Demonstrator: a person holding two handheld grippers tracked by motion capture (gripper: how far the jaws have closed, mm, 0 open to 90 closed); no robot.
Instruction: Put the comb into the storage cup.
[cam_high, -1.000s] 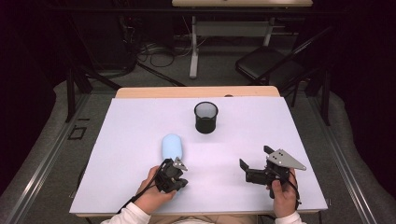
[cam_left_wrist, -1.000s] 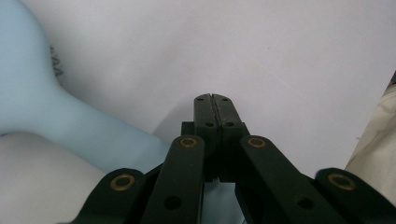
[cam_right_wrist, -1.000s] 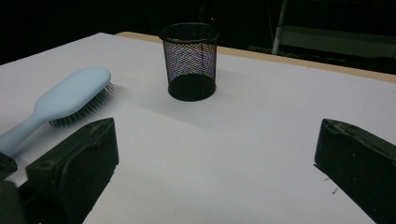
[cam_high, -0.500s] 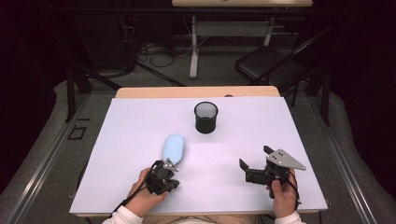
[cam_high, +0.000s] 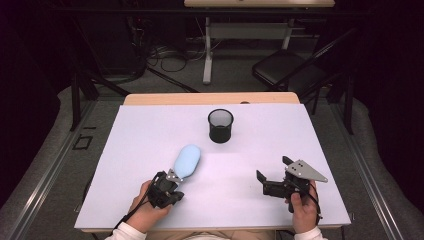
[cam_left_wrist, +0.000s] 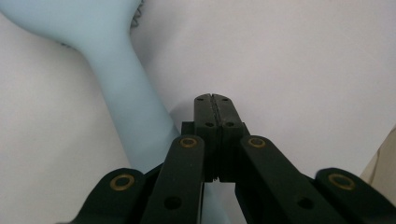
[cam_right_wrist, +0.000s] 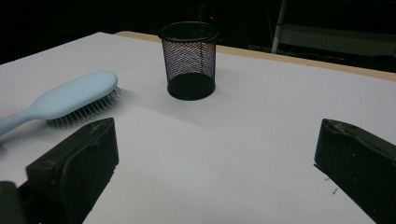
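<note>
A light blue hairbrush (cam_high: 187, 160) lies bristles down on the white table (cam_high: 145, 130), its head toward the far side and its handle toward me. My left gripper (cam_high: 174, 177) sits over the handle end. In the left gripper view its jaws (cam_left_wrist: 215, 97) are shut, pad against pad with nothing between them, and the brush handle (cam_left_wrist: 133, 107) runs beneath them on the left. My right gripper (cam_high: 272, 168) rests at the near right and is open; in its own view the brush (cam_right_wrist: 79, 93) lies off to the left, beyond its wide-apart fingers (cam_right_wrist: 88, 144).
A black mesh cup (cam_high: 220, 126) stands upright at the middle of the table's far half, also straight ahead in the right gripper view (cam_right_wrist: 189, 60). A wooden edge (cam_high: 210, 98) borders the table's far side. Chairs and cables lie on the floor beyond.
My left hand has slid left along the near edge. The brush has turned with it, handle end swinging left so the head leans right. The right gripper has stayed put.
</note>
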